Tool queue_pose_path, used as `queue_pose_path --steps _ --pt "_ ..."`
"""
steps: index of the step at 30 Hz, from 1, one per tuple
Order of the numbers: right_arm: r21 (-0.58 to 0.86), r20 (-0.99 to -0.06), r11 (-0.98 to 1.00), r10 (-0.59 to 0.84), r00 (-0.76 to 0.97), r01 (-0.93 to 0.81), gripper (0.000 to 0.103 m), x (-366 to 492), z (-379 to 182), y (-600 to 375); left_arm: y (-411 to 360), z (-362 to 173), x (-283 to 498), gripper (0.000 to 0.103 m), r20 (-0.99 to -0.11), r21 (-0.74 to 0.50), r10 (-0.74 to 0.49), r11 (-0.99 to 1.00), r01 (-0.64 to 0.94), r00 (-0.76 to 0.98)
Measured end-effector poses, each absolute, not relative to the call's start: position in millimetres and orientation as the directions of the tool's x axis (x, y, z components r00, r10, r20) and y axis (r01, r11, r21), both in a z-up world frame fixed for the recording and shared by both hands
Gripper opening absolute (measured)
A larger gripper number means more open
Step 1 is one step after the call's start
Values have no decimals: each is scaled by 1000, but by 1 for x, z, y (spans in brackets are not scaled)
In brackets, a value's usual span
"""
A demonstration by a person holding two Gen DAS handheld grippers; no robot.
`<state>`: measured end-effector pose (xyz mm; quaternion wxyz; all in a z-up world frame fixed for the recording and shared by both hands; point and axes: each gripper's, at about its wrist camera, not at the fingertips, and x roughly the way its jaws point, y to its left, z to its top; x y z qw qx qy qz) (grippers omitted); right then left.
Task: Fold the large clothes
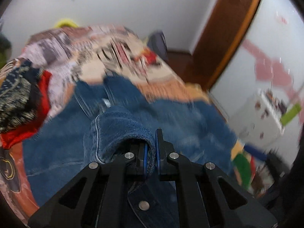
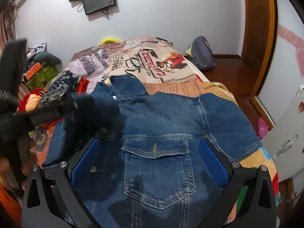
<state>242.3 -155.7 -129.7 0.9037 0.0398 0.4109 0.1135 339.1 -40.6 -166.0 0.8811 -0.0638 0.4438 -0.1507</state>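
A blue denim jacket [image 2: 161,125] lies spread on the bed, chest pocket up, collar at the far end. My left gripper [image 1: 151,152] is shut on a fold of the denim jacket [image 1: 121,125] and holds it lifted; this view is blurred by motion. The left gripper also shows blurred at the left in the right wrist view [image 2: 57,110], over the jacket's left side. My right gripper [image 2: 150,155] is open and empty, its blue pads [image 2: 212,161] spread on either side of the pocket, just above the cloth.
The bed has a printed cover [image 2: 152,60]. A pile of red and dark patterned clothes [image 2: 57,89] lies at the bed's left. A purple backpack [image 2: 202,56] sits on the floor by the wooden door [image 2: 260,28]. A white cabinet [image 2: 288,133] stands at the right.
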Motion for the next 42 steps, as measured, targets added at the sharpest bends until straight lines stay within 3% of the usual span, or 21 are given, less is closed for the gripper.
queue_pose_path --steps 5,7,9,14,18,23,30,35,42 --pt "154 -753 977 214 622 -149 103 244 -138 -165 -60 -192 329 9 -816 -257 -356 929 266 455" --pt "152 -757 978 209 620 -144 103 244 -139 -167 -61 -195 326 17 -827 -251 -355 927 279 435" --pt "149 -757 978 206 620 -142 103 242 -139 -169 -59 -193 324 39 -831 -245 -353 926 287 430" --pt "125 -756 981 193 626 -151 103 241 -136 -167 -36 -167 308 48 -797 -233 -352 929 289 491" --pt "114 -748 978 198 634 -172 103 242 -128 -160 -4 -136 291 67 -743 -211 -324 944 256 585" --pt "80 -731 971 210 649 -224 103 243 -118 -141 54 -115 272 86 -702 -130 -187 982 134 687" --pt "0 -740 912 276 614 -409 103 248 -113 -89 121 -145 251 87 -747 13 47 998 -56 664" --pt "-73 -796 819 295 528 -569 102 261 -134 -48 148 -186 241 87 -807 -24 47 993 -111 588" --pt "-189 -882 744 159 444 -641 94 286 -175 -23 160 -226 229 87 -853 -26 57 988 -151 518"
